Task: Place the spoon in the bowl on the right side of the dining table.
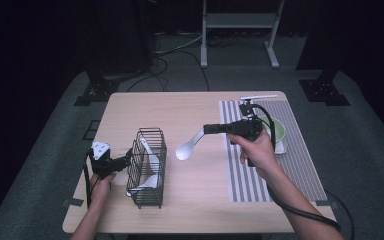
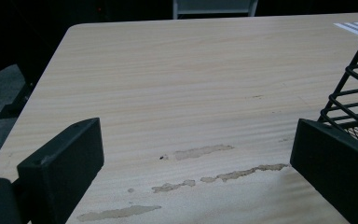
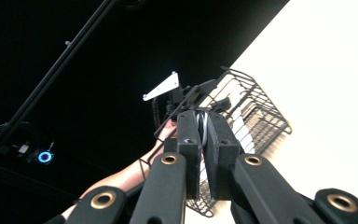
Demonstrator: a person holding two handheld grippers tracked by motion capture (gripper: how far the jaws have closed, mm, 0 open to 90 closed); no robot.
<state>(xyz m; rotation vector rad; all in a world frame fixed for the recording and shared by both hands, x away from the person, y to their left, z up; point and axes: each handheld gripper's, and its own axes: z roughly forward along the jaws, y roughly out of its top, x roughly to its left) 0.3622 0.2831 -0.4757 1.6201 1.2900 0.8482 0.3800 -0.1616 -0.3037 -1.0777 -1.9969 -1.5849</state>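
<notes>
**One spoon in transit, others already in the basket**

Judged as roughly midway. Held in the air over the middle of the counter [image 1: 130, 107]: a white spoon [image 1: 189, 145], bowl end hanging low and pointing toward the near-left corner, handle pinched at the tip of the right gripper [image 1: 211, 129]. In the right gripper view, fingers [image 3: 189, 140] clenched on the thin white handle, pressed nearly together with only the handle between them.

Already done, by the look of it: at least one white spoon [image 1: 150, 167] resting inside the black wire basket [image 1: 147, 167], which stands near the counter's near-left corner (possibly two inside, but the wires make the count hard to settle). Basket also seen beyond the right gripper's fingers in the right gripper view [image 3: 261, 109], so lined up with the carried spoon's heading.

Left gripper [image 1: 122, 161] low at the basket's left side, close against the wires. In the left gripper view, fingers [image 2: 65, 161] spread wide apart with bare counter between them, grasping nothing; basket corner [image 2: 354, 93] just beside the right-hand finger. Probably there to steady the basket, though contact cannot be told.

Left to do: carry the spoon the remaining way toward the near-left, bring it over the basket's open top, lower and release. Near the far-right corner, a green bowl [image 1: 280, 129] on a striped mat [image 1: 300, 165], partly hidden behind the right hand; whether more spoons wait there cannot be told.
</notes>
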